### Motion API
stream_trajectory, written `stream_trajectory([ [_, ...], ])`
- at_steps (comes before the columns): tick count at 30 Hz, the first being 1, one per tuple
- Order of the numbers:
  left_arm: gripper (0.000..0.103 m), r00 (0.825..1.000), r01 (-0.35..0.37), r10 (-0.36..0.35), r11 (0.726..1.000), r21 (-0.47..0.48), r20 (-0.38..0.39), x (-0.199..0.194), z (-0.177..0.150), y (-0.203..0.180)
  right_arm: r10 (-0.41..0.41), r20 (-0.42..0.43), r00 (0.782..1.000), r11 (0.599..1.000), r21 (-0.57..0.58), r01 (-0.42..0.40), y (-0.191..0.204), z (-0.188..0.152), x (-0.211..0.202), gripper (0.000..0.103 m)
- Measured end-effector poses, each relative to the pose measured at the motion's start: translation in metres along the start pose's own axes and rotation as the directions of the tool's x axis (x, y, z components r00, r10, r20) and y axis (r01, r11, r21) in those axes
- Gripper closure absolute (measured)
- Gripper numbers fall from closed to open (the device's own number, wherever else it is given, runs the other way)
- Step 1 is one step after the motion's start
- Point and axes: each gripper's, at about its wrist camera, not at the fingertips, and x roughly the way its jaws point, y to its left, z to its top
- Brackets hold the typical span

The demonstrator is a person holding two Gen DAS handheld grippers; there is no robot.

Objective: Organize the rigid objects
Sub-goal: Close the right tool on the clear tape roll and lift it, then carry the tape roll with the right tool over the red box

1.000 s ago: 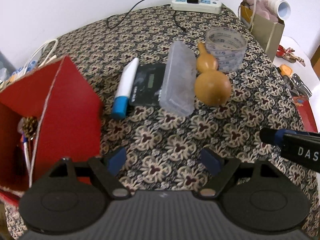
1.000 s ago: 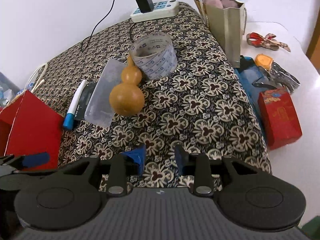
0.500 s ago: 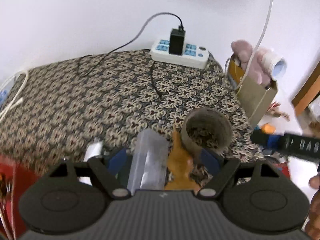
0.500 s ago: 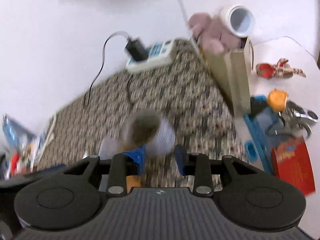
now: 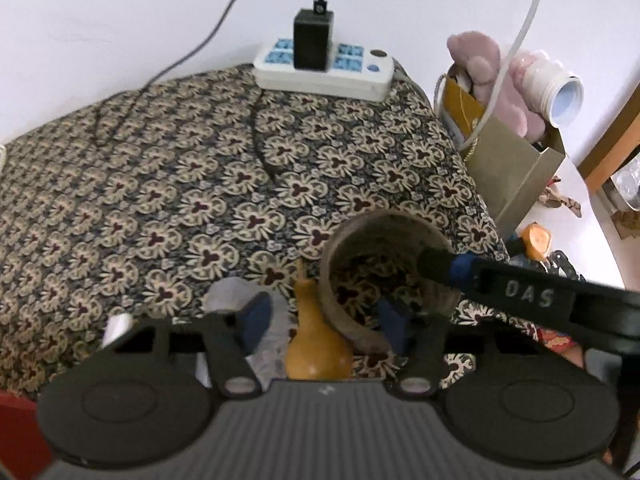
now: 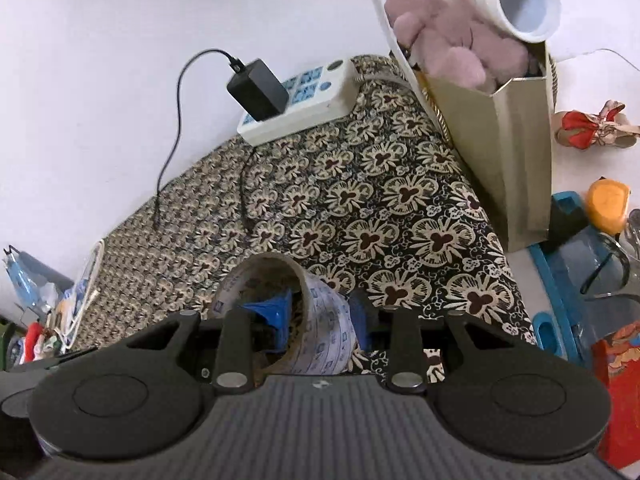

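A tan gourd (image 5: pixel 320 344) lies on the patterned cloth (image 5: pixel 160 200), right between the fingers of my left gripper (image 5: pixel 322 316). Its jaws are closing, and a gap still shows on both sides of the gourd. Just beyond stands a roll of clear printed tape (image 5: pixel 384 264). My right gripper (image 6: pixel 320 316) straddles the wall of the tape roll (image 6: pixel 328 332), with one fingertip (image 6: pixel 276 312) inside the ring and the other outside. I see no squeeze on the wall. A clear plastic case (image 5: pixel 228 292) and a white pen (image 5: pixel 116 326) lie left of the gourd.
A white power strip (image 5: pixel 324 72) with a black charger sits at the far edge by the wall. A paper bag (image 6: pixel 508 152) with a pink plush toy stands at the right. Beyond the cloth's right edge are a blue tray (image 6: pixel 560 280) and a red box (image 6: pixel 616 392).
Both grippers moved forward across the cloth to the objects. The left jaws narrowed around the gourd. The right fingers now straddle the tape roll's wall.
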Motion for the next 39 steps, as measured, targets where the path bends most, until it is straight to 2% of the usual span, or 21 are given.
stream_trajectory([
  [4,0.054,1.0,0.004,-0.004,1.0,-0.006,-0.019,0.012,0.003,0.001,0.021,-0.001,1.0,0.999,0.039,-0.021,-0.005,0.0,0.006,0.089],
  [6,0.066,1.0,0.003,-0.003,1.0,-0.002,-0.025,0.017,0.003,-0.001,0.028,0.0,1.0,0.999,0.046,-0.028,-0.005,-0.001,0.006,0.091],
  [9,0.074,1.0,-0.014,0.014,1.0,0.008,-0.002,0.016,0.003,-0.005,0.044,0.001,0.999,0.998,0.047,-0.044,-0.005,-0.003,0.003,0.098],
  [13,0.084,0.999,-0.02,0.019,0.999,0.027,0.025,0.007,-0.002,-0.012,0.036,0.015,0.999,0.998,0.045,-0.037,-0.007,-0.01,-0.008,0.099],
  [14,0.085,0.999,-0.015,0.015,0.999,0.028,0.033,0.002,-0.003,-0.014,0.035,0.023,0.999,0.998,0.041,-0.036,-0.007,-0.012,-0.012,0.099],
  [16,0.097,0.998,0.008,-0.009,1.0,0.027,0.056,-0.01,-0.008,-0.017,0.028,0.048,0.998,0.999,0.025,-0.029,-0.005,-0.015,-0.023,0.099],
  [17,0.1,0.998,0.025,-0.026,0.999,0.023,0.061,-0.018,-0.01,-0.019,0.026,0.065,0.998,0.999,0.019,-0.027,-0.005,-0.017,-0.031,0.1],
  [24,0.1,0.985,0.05,-0.054,0.998,0.028,0.162,-0.074,-0.037,-0.028,0.038,0.145,0.989,0.999,-0.018,-0.035,0.006,-0.034,-0.084,0.1],
  [28,0.1,0.97,0.03,-0.03,1.0,0.005,0.239,-0.118,-0.056,-0.018,0.087,0.176,0.981,0.995,-0.057,-0.078,0.022,-0.048,-0.114,0.1],
  [32,0.1,0.956,-0.022,0.031,0.999,-0.035,0.291,-0.155,-0.078,0.006,0.154,0.17,0.973,0.983,-0.121,-0.135,0.051,-0.067,-0.132,0.1],
  [39,0.1,0.931,-0.09,0.122,0.99,-0.108,0.344,-0.211,-0.113,0.077,0.263,0.14,0.955,0.949,-0.214,-0.23,0.128,-0.094,-0.138,0.1],
])
